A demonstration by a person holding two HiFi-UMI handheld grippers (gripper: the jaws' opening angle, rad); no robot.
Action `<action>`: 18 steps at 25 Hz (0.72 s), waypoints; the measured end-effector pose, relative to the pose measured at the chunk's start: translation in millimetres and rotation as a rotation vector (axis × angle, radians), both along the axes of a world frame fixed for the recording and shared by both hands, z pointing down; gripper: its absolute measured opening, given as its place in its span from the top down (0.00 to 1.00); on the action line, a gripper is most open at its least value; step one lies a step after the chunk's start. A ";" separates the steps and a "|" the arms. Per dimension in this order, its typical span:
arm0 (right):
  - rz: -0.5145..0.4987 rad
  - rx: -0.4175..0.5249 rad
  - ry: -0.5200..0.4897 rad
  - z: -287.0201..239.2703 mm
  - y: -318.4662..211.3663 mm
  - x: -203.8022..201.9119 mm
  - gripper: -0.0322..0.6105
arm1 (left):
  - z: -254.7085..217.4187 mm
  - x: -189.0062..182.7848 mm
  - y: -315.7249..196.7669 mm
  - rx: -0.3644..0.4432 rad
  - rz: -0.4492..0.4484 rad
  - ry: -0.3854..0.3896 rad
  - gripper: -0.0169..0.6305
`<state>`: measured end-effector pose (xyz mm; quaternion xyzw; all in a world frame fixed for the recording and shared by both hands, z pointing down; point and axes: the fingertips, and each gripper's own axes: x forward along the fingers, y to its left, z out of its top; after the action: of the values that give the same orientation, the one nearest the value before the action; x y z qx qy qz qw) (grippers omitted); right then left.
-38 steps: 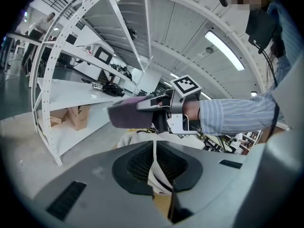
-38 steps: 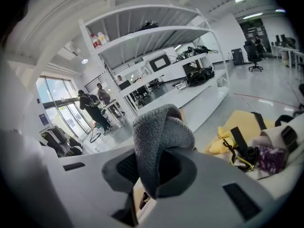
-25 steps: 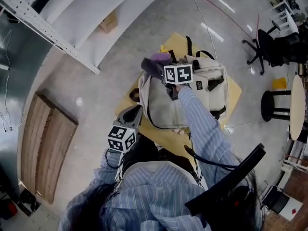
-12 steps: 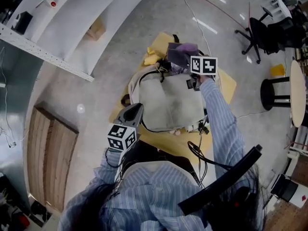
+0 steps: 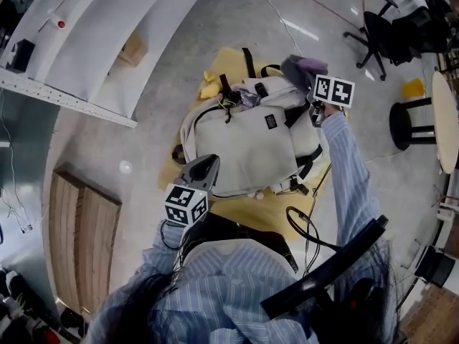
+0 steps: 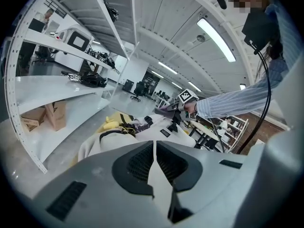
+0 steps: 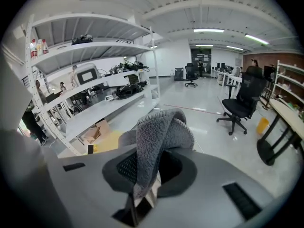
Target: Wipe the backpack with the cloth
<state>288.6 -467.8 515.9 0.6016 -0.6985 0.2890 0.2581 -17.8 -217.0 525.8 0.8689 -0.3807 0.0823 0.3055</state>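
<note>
A beige backpack (image 5: 244,145) with black straps lies on a yellow surface (image 5: 240,210) in the head view. My right gripper (image 5: 307,74) hovers at the backpack's far right corner, shut on a grey fuzzy cloth (image 5: 300,66). In the right gripper view the cloth (image 7: 159,137) folds up out of the closed jaws. My left gripper (image 5: 206,165) hangs over the near left edge of the backpack, shut and holding nothing. From the left gripper view the backpack (image 6: 142,132) lies ahead, and the cloth (image 6: 164,109) is beyond it.
White shelving (image 5: 107,41) with a cardboard box (image 5: 133,49) runs along the left. A wooden pallet (image 5: 79,242) lies on the floor at lower left. An office chair (image 5: 387,38), a black stool (image 5: 416,131) and a round table (image 5: 448,131) stand at right. Black cables (image 5: 301,224) trail by the backpack.
My right gripper has carried the cloth rightward along the backpack's far end, from its left side to its right corner. The left gripper has stayed put.
</note>
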 end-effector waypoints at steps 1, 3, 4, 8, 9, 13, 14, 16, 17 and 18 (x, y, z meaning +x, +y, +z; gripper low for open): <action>0.011 0.000 0.003 0.0 1.9 7.2 0.87 | -0.5 1.8 1.1 -0.001 0.005 -0.001 0.94; 0.030 -0.003 0.010 0.8 5.3 19.2 0.87 | -1.2 3.6 3.1 -0.002 0.012 -0.003 0.94; 0.039 -0.002 0.011 0.8 6.3 24.1 0.87 | -1.2 3.9 3.7 -0.002 0.014 -0.005 0.94; 0.047 0.031 0.010 -6.9 4.0 34.5 0.87 | -0.4 2.0 4.9 -0.001 0.009 -0.013 0.94; 0.038 0.043 0.015 -10.3 2.7 35.3 0.87 | -0.4 0.7 5.8 -0.002 0.006 -0.015 0.94; 0.019 0.078 0.062 -23.4 -0.8 43.8 0.87 | 2.5 -5.7 9.8 -0.004 -0.008 -0.030 0.94; 0.018 0.084 0.082 -26.1 -0.4 47.5 0.87 | 2.7 -6.9 11.1 -0.004 -0.012 -0.032 0.94; 0.012 0.088 0.129 -30.2 2.3 56.1 0.87 | 2.0 -8.2 13.6 -0.003 -0.017 -0.031 0.94; 0.007 0.089 0.149 -31.2 4.3 59.9 0.87 | 1.9 -8.1 14.9 -0.002 -0.018 -0.031 0.94; -0.002 0.088 0.163 -31.1 6.8 62.1 0.87 | 2.1 -7.6 16.2 -0.002 -0.018 -0.032 0.94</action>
<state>350.7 -461.0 484.8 0.6331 -0.6879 0.2080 0.2877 -25.4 -200.8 527.9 0.8638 -0.3930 0.0937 0.3010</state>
